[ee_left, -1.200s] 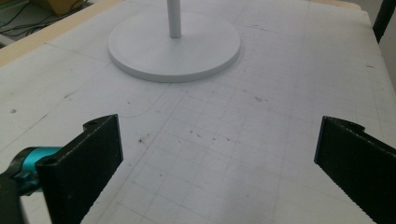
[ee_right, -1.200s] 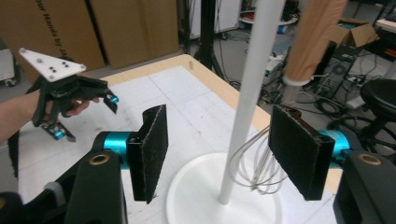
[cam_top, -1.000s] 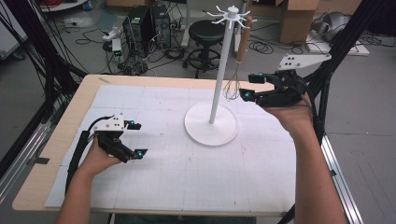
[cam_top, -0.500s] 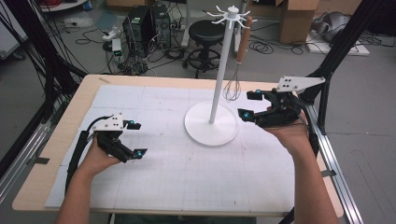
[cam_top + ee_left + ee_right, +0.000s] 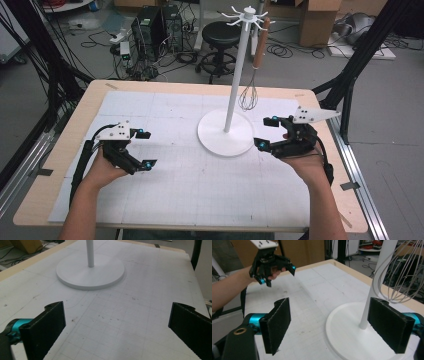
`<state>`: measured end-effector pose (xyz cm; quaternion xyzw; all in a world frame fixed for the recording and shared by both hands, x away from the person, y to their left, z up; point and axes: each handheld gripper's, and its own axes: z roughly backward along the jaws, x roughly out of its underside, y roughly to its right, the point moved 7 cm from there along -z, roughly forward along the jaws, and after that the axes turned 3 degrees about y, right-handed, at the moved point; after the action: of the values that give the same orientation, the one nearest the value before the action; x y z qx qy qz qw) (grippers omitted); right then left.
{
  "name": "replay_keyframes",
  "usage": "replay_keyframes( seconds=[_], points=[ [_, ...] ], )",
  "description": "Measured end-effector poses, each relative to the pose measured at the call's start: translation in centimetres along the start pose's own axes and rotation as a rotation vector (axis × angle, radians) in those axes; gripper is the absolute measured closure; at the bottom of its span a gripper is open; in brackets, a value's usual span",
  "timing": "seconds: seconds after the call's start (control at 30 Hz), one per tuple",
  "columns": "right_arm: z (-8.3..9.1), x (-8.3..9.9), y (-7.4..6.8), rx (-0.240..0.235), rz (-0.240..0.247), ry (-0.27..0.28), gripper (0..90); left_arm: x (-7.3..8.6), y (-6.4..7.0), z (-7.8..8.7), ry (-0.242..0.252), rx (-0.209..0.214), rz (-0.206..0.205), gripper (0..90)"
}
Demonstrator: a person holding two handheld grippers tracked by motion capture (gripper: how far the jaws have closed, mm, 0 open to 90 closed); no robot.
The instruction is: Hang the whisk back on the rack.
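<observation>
While both grippers' fingers gape empty, a gridded white mat point(image 5: 200, 190) covers the wooden table point(image 5: 90, 102) amid floor cables point(image 5: 165, 55).

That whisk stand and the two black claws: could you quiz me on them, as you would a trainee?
1. True or false: the whisk lies flat on the table.
2. Which gripper is nearer the stand's round base? A) left gripper B) right gripper
3. Fill in: both grippers' jaws stand ___ with nothing between them.

Key:
1. False. It hangs by its wooden handle from a hook at the top of the stand.
2. B. In the right gripper view the base and whisk wires loom close.
3. Open.
</observation>
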<state>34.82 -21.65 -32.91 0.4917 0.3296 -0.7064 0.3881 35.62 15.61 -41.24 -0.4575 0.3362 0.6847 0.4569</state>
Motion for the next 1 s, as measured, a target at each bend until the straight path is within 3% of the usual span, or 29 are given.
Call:
replay_keyframes(
  seconds=[0.33, 0.53, 0.7, 0.83, 1.0],
  points=[
    [-0.7, 3.7, -0.2, 0.021, -0.02, -0.061, 15.8, -0.1, 0.1, 0.1, 0.014, 0.012, 0.002, 1.6],
    [-1.0, 5.7, 0.1, 0.063, -0.022, -0.101, 15.6, 0.0, 0.1, 0.0, 0.013, 0.016, 0.003, 1.6],
    [-1.1, 6.8, 0.1, 0.064, -0.041, -0.101, 15.5, 0.1, 0.2, -0.1, 0.011, 0.024, 0.004, 1.6],
    [-1.2, 7.7, 0.2, 0.084, -0.046, -0.148, 14.4, -0.1, 0.3, -0.3, 0.021, 0.041, -0.004, 1.6],
    [-0.6, 9.0, 0.7, 0.098, -0.09, -0.137, 14.2, -0.1, 0.2, -0.1, 0.023, 0.036, -0.001, 1.6]
  ],
)
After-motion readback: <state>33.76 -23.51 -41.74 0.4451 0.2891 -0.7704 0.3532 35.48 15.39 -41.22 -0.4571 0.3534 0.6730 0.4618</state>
